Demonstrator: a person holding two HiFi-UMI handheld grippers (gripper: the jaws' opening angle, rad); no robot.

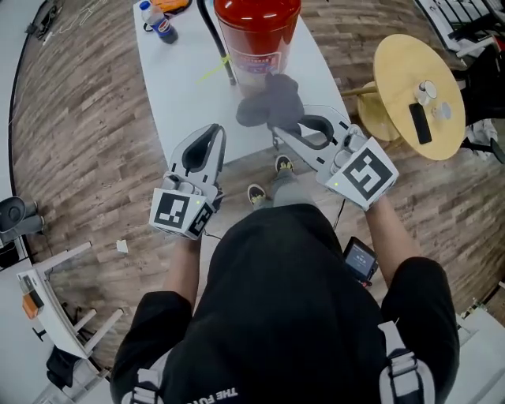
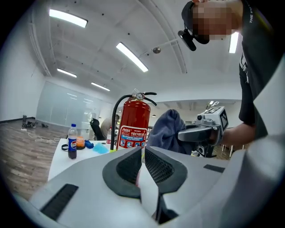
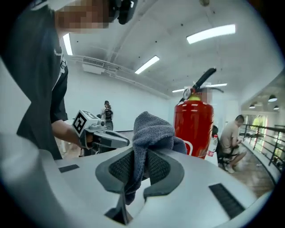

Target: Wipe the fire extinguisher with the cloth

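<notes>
A red fire extinguisher (image 1: pixel 256 31) with a black hose stands upright on the white table (image 1: pixel 177 87). My right gripper (image 1: pixel 278 130) is shut on a bunched grey cloth (image 1: pixel 268 102), held up against the near side of the cylinder; I cannot tell whether they touch. In the right gripper view the cloth (image 3: pixel 151 129) rises from between the pads of the right gripper (image 3: pixel 141 156), with the extinguisher (image 3: pixel 193 124) just behind to the right. My left gripper (image 1: pixel 215 130) hovers at the table's near edge, left of the cloth, shut on nothing. The left gripper view shows the left gripper (image 2: pixel 143 151), the extinguisher (image 2: pixel 133 120) and the cloth (image 2: pixel 167 129).
A cola bottle (image 1: pixel 162 22) and small orange and blue items sit at the table's far left. A round wooden table (image 1: pixel 418 95) with small objects stands to the right. A person sits on a chair (image 3: pixel 231 138) in the background. Wood floor surrounds the table.
</notes>
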